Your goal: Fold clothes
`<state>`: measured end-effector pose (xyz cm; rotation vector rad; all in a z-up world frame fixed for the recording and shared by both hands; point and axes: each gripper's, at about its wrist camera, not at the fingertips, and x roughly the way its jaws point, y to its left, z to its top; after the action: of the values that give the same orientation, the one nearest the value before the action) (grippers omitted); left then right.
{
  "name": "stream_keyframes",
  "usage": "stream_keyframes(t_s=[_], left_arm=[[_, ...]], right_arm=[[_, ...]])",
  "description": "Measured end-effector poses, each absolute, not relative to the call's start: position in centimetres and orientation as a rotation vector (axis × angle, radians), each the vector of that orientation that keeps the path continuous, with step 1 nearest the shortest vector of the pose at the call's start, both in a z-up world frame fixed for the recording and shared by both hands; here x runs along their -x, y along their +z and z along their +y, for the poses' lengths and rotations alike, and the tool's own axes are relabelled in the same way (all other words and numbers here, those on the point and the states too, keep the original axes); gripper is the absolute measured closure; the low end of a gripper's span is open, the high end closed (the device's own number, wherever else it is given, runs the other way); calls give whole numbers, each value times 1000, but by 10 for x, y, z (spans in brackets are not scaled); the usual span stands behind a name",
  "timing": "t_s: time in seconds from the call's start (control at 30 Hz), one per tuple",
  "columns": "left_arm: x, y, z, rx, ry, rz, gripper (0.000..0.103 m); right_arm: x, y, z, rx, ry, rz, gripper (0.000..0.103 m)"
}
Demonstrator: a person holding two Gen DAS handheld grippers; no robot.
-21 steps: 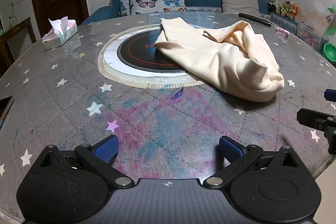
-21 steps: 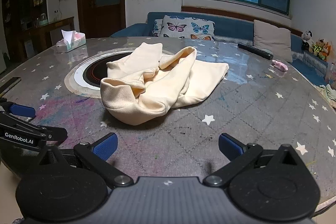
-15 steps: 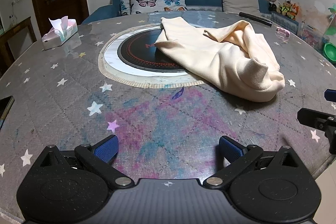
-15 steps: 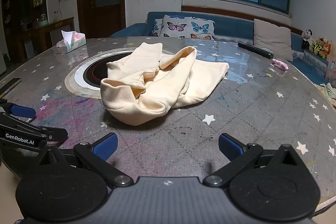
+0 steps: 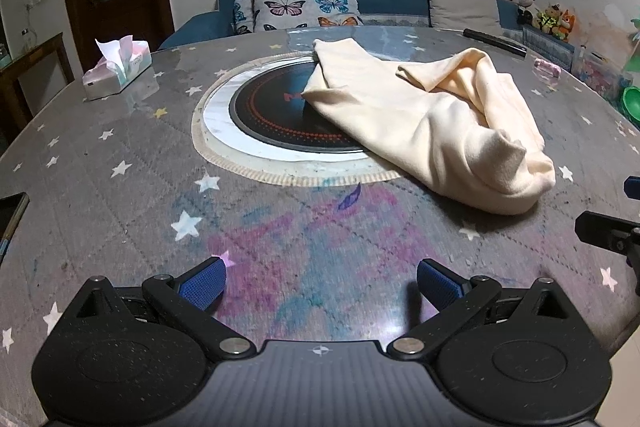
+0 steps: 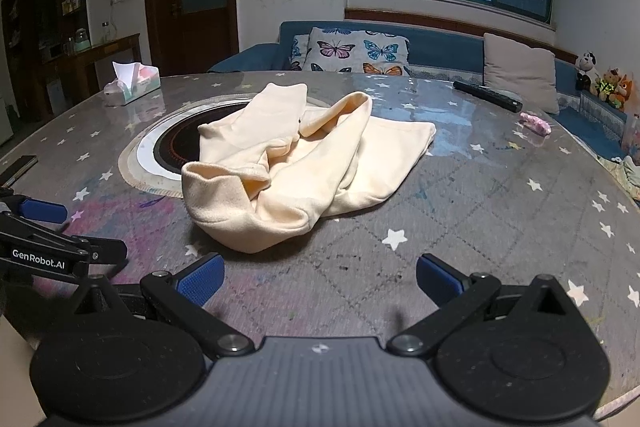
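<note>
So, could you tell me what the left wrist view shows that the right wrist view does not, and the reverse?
Only the left wrist view shows the green bowl at the right edge. Only the right wrist view shows the dark shelving along the left wall. Both show the cream garment crumpled on the star-patterned table, the tissue box, the black remote, and both the left gripper and right gripper open.

Right gripper (image 6: pixel 319 279) gapes empty before crumpled cream garment (image 6: pixel 296 167).

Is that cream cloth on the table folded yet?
No. The cloth lies crumpled in loose, uneven bunches, partly over the round black plate.
</note>
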<state>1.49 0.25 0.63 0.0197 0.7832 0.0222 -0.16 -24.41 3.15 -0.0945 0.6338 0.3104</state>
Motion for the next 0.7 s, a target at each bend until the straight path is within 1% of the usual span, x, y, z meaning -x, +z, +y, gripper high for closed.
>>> stream_keyframes(t_s=[0.7], left_arm=[[-38,10,-3,-41,8,788,0]], right_arm=[[-22,30,-242,98,308,658,0]])
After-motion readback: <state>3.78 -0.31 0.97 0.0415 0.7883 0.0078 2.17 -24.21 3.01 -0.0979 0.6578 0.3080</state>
